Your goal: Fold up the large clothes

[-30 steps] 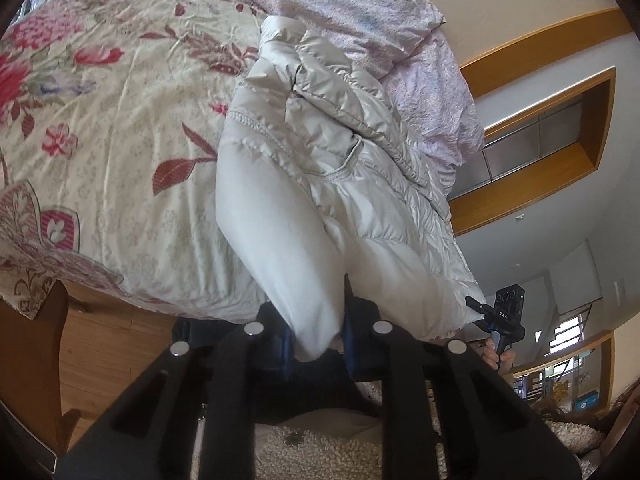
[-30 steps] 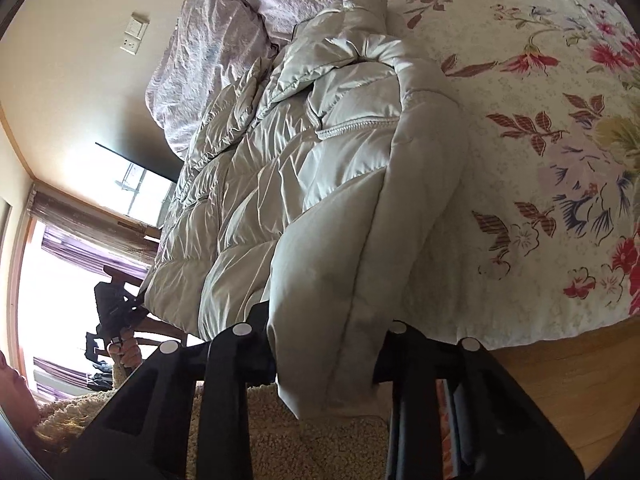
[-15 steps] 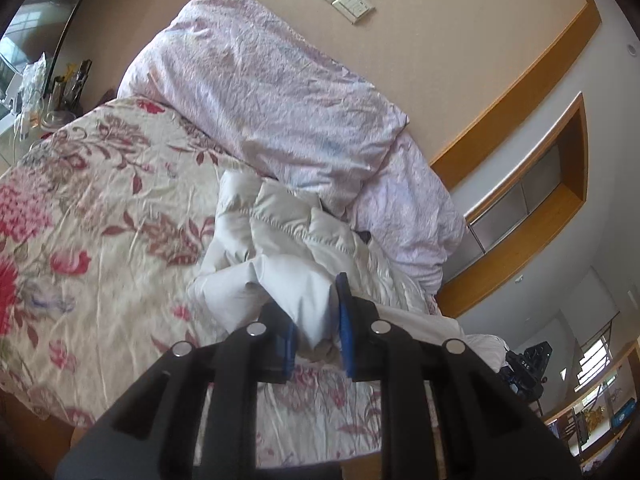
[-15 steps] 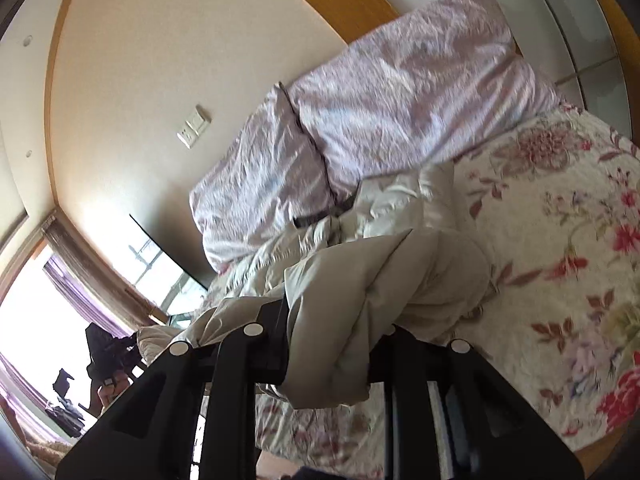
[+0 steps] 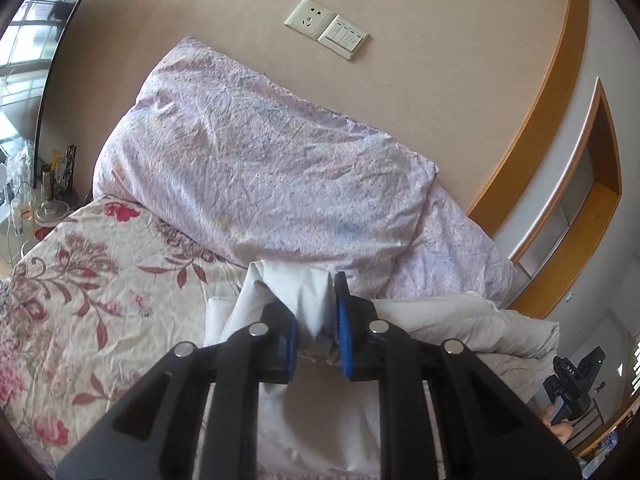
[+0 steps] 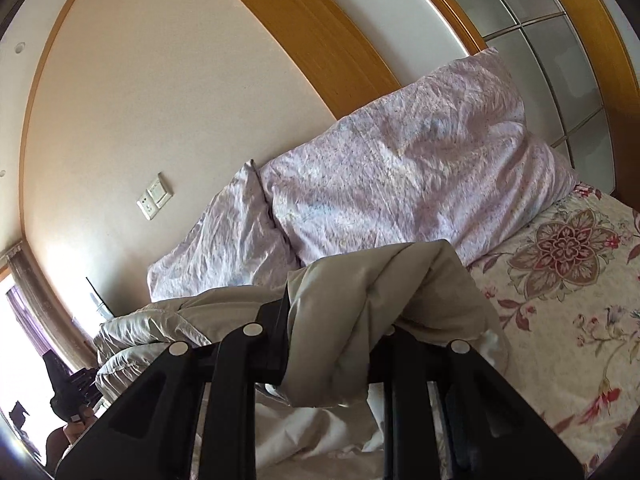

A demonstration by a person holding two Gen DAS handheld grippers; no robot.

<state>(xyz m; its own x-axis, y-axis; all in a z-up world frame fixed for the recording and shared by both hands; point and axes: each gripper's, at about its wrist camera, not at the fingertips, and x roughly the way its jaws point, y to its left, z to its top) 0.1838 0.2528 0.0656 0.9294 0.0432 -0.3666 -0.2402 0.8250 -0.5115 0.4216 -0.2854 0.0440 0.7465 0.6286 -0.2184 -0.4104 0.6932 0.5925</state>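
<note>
A pale grey puffer jacket (image 5: 460, 316) lies on the bed with the floral cover (image 5: 80, 280). My left gripper (image 5: 316, 316) is shut on a fold of the jacket's hem, with white fabric between the blue pads (image 5: 342, 320), close to the pillows. My right gripper (image 6: 332, 328) is shut on another thick fold of the jacket (image 6: 360, 300), which drapes over the jaws and hides the fingertips. The rest of the jacket bunches up to the left in the right wrist view (image 6: 140, 332).
Two lilac pillows (image 5: 260, 184) (image 6: 400, 184) lean on the beige wall at the bed's head. A socket and switch plate (image 5: 326, 28) is above them. A bedside table with small items (image 5: 44, 200) stands at the left. Wooden trim and a glass-panelled wardrobe (image 6: 560, 40) stand at the right.
Both grippers have carried the jacket's hem from the foot of the bed up over the jacket toward the pillows. The views have tilted up to the wall.
</note>
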